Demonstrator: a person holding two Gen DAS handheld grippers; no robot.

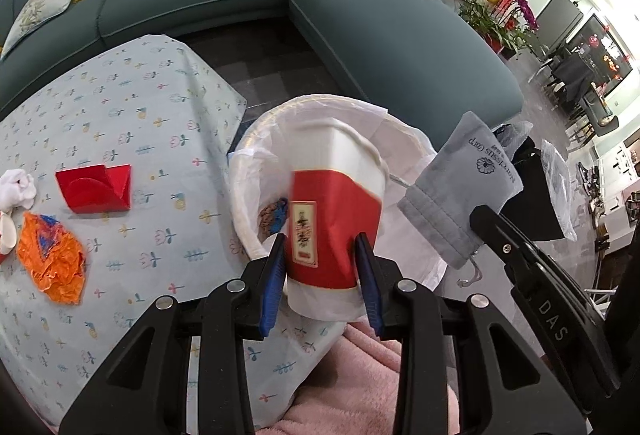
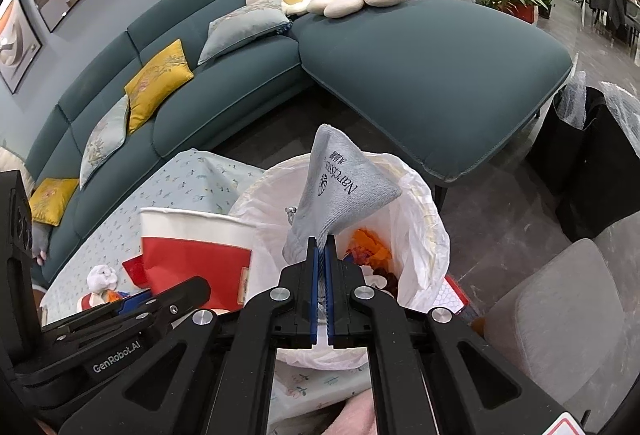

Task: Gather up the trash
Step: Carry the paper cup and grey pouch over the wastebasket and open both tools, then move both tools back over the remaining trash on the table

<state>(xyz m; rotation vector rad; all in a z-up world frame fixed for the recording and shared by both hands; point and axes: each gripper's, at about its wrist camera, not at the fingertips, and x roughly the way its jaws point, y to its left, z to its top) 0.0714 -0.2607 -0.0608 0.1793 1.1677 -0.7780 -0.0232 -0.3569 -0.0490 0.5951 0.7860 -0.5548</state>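
Observation:
My left gripper point(image 1: 320, 247) is shut on a red and white paper cup point(image 1: 334, 211), held over the mouth of the white-lined trash bin point(image 1: 256, 139). That cup point(image 2: 196, 251) shows at the bin's left side in the right wrist view. My right gripper point(image 2: 322, 243) is shut on a grey cloth pouch point(image 2: 344, 187) with dark lettering, hanging above the bin point(image 2: 420, 219). The pouch point(image 1: 460, 195) appears right of the cup in the left wrist view. Orange and brown scraps point(image 2: 368, 247) lie inside the bin. On the table remain a red folded paper point(image 1: 94, 187), an orange wrapper point(image 1: 52, 263) and a white crumpled tissue point(image 1: 18, 187).
The table carries a pale blue patterned cloth point(image 1: 120, 107). A teal sofa point(image 2: 420, 67) with cushions curves behind it. A black bag point(image 2: 600, 171) stands on the dark floor at right, and a grey seat point(image 2: 560, 315) sits near right. A pink blanket point(image 1: 360, 375) lies below the grippers.

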